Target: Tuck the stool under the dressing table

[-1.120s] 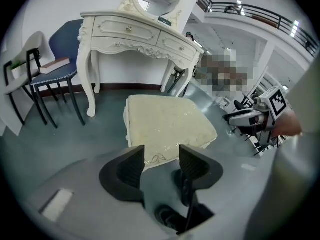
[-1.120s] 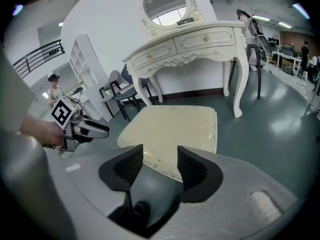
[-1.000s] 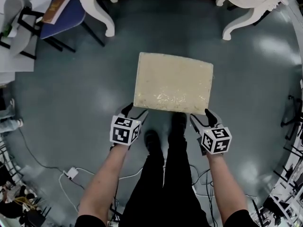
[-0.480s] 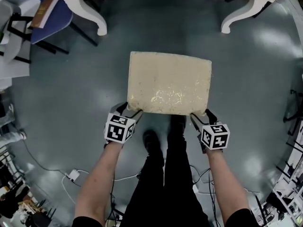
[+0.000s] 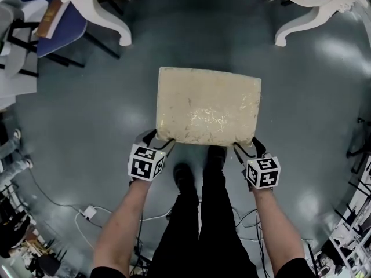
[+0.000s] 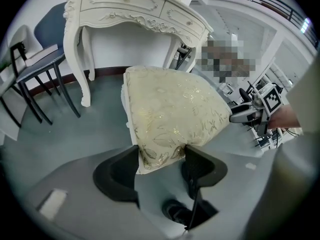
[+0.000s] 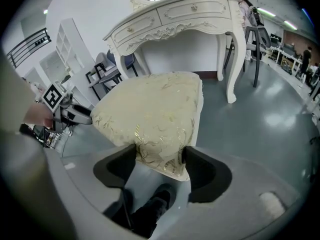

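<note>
Stool: the cream rectangular padded stool with gold leaf-pattern fabric (image 5: 208,106) sits over the grey glossy floor (image 5: 87,109), square to the person and just ahead of their feet. Its legs are hidden under the cushion, so I cannot tell whether it is lifted.
Dressing table: the white carved dressing table with curved legs (image 5: 110,16) stands beyond the stool's far edge. The stool is lined up with the gap between its 2 front legs and lies wholly outside it.
Left gripper: the left gripper (image 5: 155,139) has its jaws closed down on the cushion's near left corner, with fabric pinched between the black pads.
Right gripper: the right gripper (image 5: 248,147) is clamped the same way on the near right corner.
Step in hand: judged as the carry or push toward the table, with both holds made and the tuck not yet done.
Next move: likely a straight, level advance into the gap, both sides kept even so that neither far corner catches a leg.
</note>
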`<state>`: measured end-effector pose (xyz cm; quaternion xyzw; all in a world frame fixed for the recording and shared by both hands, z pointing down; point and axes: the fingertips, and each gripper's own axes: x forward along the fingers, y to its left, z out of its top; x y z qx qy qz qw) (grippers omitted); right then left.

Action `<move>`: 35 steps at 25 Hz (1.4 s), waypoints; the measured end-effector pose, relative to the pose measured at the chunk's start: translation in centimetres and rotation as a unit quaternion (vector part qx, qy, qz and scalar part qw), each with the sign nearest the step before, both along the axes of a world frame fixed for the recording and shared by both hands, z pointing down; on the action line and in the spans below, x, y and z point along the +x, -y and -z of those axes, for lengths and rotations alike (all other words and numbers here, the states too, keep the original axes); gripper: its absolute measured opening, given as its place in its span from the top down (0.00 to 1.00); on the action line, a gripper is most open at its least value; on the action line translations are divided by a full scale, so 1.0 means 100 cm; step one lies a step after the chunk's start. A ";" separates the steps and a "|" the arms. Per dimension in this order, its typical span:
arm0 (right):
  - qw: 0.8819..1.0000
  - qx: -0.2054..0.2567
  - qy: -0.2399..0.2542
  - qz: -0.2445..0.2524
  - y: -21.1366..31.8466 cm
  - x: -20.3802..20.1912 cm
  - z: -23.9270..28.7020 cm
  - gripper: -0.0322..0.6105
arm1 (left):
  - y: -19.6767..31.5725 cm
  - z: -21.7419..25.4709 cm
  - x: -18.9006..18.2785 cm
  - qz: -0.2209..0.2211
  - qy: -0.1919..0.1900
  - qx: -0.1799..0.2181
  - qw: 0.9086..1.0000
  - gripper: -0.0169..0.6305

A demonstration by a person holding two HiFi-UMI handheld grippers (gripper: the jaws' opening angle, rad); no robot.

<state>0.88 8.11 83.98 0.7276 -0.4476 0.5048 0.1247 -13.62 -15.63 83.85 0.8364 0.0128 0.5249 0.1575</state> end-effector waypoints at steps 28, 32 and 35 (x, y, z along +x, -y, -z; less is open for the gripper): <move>0.999 0.013 -0.023 0.040 0.110 0.194 0.009 0.47 | 0.096 0.009 0.171 0.087 -0.041 0.016 0.995 0.51; 0.999 0.018 -0.030 0.027 0.135 0.221 0.010 0.47 | 0.124 0.013 0.200 0.095 -0.067 0.019 0.993 0.51; 0.999 0.013 -0.036 0.021 0.147 0.237 0.012 0.47 | 0.135 0.013 0.215 0.099 -0.070 0.010 0.993 0.51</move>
